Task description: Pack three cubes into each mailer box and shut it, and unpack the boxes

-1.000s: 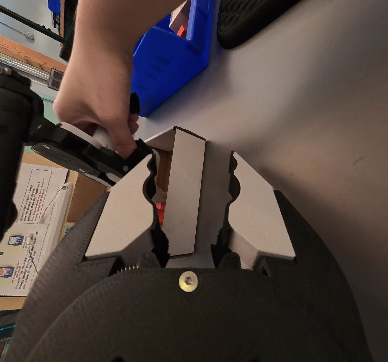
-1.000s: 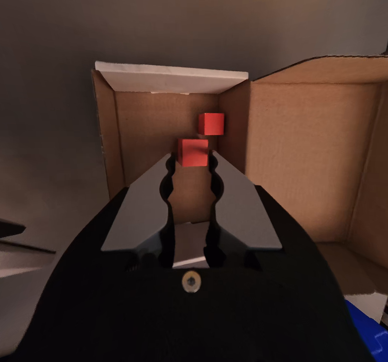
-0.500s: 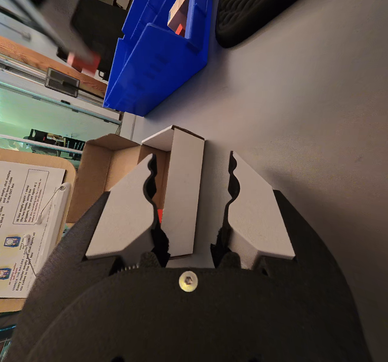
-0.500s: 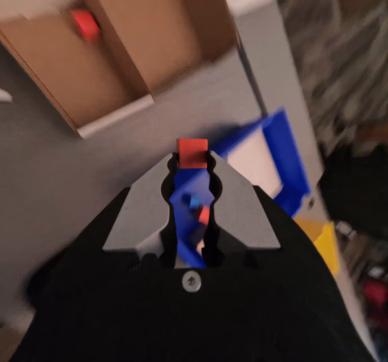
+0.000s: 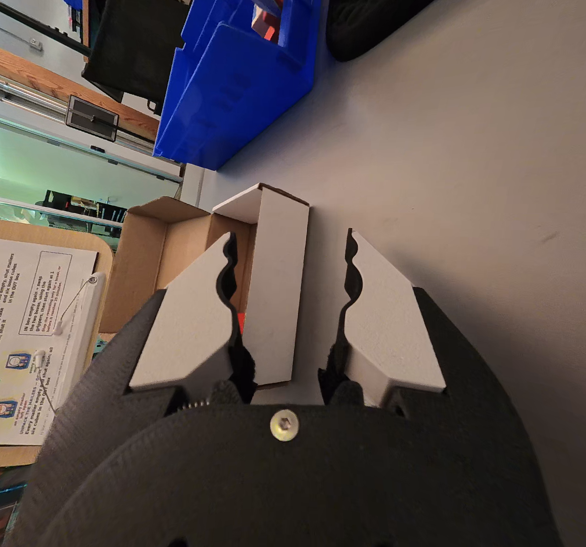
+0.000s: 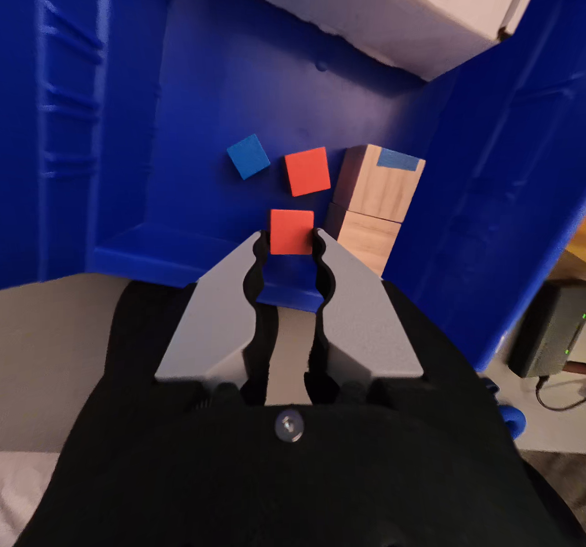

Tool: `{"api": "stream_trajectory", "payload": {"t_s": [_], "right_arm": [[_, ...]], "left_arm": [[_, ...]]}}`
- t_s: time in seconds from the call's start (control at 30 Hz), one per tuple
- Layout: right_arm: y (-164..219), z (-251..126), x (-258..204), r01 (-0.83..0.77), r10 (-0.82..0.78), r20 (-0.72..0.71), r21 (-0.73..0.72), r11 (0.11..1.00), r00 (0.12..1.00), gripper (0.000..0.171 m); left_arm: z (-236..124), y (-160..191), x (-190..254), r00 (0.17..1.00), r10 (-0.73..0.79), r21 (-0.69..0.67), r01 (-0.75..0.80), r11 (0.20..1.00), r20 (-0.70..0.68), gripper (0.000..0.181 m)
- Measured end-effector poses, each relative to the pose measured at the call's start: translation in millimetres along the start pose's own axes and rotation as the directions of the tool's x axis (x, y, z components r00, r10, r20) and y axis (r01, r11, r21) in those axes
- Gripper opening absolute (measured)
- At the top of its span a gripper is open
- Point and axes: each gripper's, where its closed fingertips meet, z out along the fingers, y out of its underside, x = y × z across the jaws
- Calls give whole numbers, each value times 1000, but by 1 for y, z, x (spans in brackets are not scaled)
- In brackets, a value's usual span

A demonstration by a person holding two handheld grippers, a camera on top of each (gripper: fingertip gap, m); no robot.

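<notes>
My right gripper [image 6: 291, 230] is shut on a red cube [image 6: 291, 230] and holds it over the inside of a blue bin [image 6: 196, 94]. On the bin's floor lie a blue cube [image 6: 248, 156], a second red cube [image 6: 307, 171] and two stacked wooden blocks [image 6: 377, 183]. My left gripper [image 5: 290, 237] is open and straddles the white side wall of an open mailer box [image 5: 277, 278] on the grey table. A sliver of a red cube [image 5: 241, 322] shows inside that box behind my left finger.
A white box [image 6: 380, 8] leans in the bin's far end. The blue bin [image 5: 241, 94] stands beyond the mailer in the left wrist view, with a black mat [image 5: 380, 2] to its right and a printed sheet [image 5: 35, 341] at left. A black device [image 6: 545, 335] sits right of the bin. Tip to tip, the grippers are about 30 cm apart.
My right gripper lifted the red cube out of the mailer box and swung it over into the blue bin. The hand and right gripper left the left wrist view. My left gripper stayed put.
</notes>
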Motion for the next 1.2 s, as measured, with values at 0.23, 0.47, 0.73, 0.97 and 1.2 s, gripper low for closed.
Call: {"api": "stream_trajectory", "payload": {"t_s": [0.23, 0.47, 0.73, 0.97, 1.2], "right_arm": [[-7, 22, 5, -64, 64, -30, 0, 998, 998, 28], [-34, -29, 6, 41, -13, -149, 185, 982, 989, 39], [-120, -142, -227, 543, -709, -135, 745, 388, 692, 48], [-138, -30, -319, 791, -911, -98, 539, 289, 400, 38], [-139, 9, -320, 867, -929, -108, 409, 283, 354, 34]], "left_arm": [[-1, -1, 2, 1000, 17, 3, -17, 1000, -1, 68], [-2, -3, 2, 1000, 14, 11, -14, 1000, -1, 67], [-10, -19, 10, 998, 51, 98, -48, 994, -22, 65], [-15, -24, 14, 997, 69, 135, -64, 989, -35, 64], [-14, -20, 14, 997, 71, 124, -65, 990, -41, 64]]}}
